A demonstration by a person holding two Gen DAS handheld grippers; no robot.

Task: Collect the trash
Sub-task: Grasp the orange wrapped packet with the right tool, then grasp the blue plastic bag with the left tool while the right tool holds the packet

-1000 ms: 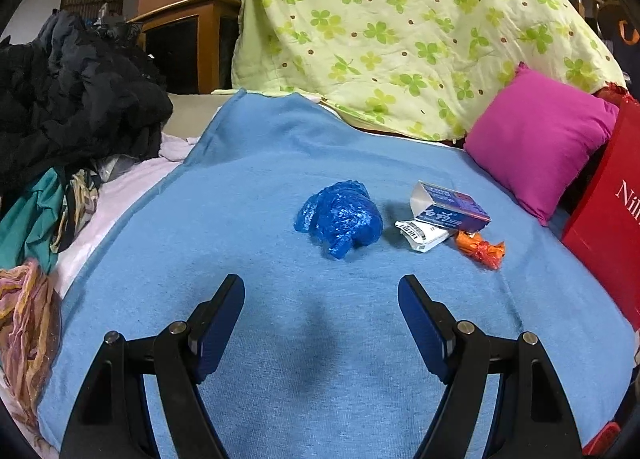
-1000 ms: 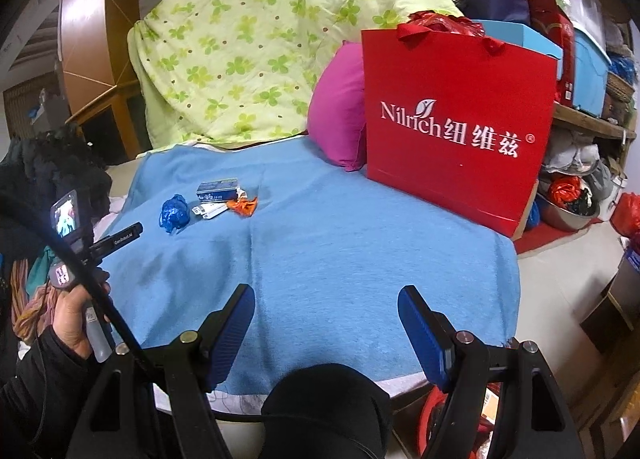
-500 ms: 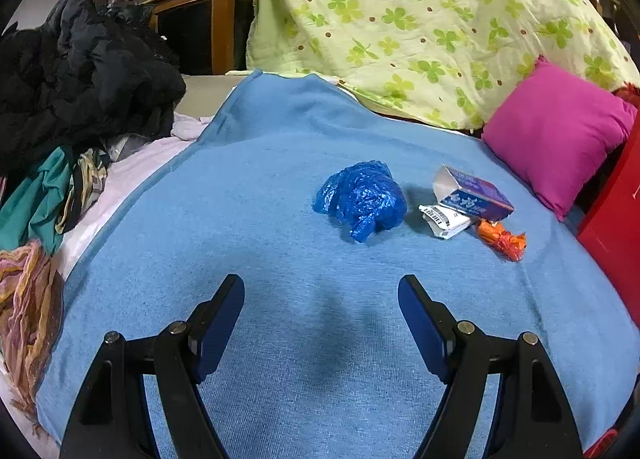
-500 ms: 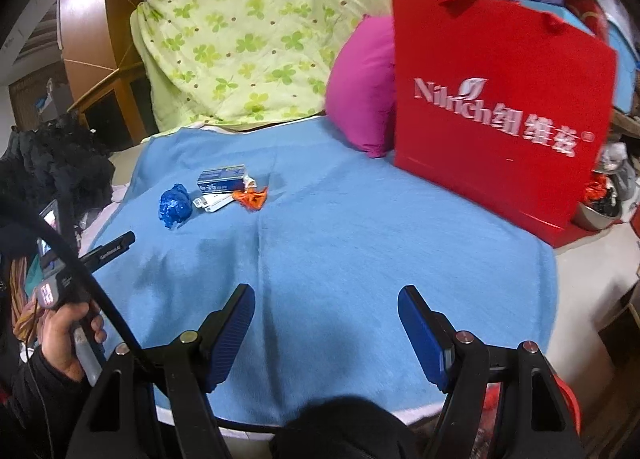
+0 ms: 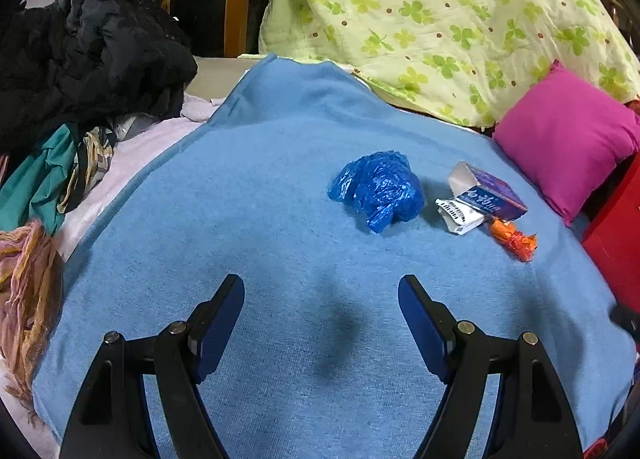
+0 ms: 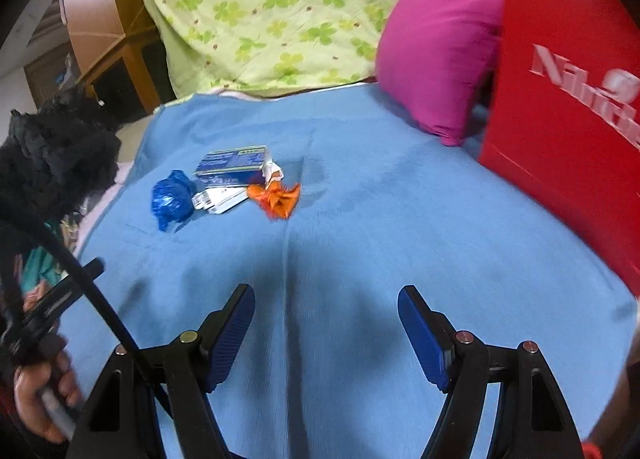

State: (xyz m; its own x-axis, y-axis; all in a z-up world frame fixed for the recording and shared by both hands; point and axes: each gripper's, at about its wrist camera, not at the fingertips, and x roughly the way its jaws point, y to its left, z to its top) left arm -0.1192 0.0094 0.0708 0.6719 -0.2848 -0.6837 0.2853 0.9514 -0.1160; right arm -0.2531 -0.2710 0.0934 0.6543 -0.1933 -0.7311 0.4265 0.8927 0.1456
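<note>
Trash lies in a small cluster on the blue blanket [image 5: 280, 219]: a crumpled blue plastic bag [image 5: 378, 189] [image 6: 172, 199], a purple-blue carton [image 5: 486, 195] [image 6: 234, 165], a white barcode wrapper [image 5: 458, 215] [image 6: 222, 197] under it, and an orange wrapper [image 5: 514, 239] [image 6: 278, 199]. My left gripper [image 5: 322, 301] is open over bare blanket, short of the blue bag. My right gripper [image 6: 326, 311] is open too, nothing between its fingers, well short of the orange wrapper. A hand [image 6: 40, 399] holds the left gripper's handle at the lower left of the right wrist view.
A red paper bag [image 6: 568, 99] [image 5: 616, 243] stands at the right on the blanket. A pink cushion [image 5: 564, 135] [image 6: 436, 51] leans by it. A green clover quilt [image 5: 420, 19] rises behind. Dark clothes [image 5: 80, 51] pile up at the left.
The right gripper has swept forward and down over the blanket, so the trash and red bag look much larger. The left view has barely shifted, with the trash drifting slightly right.
</note>
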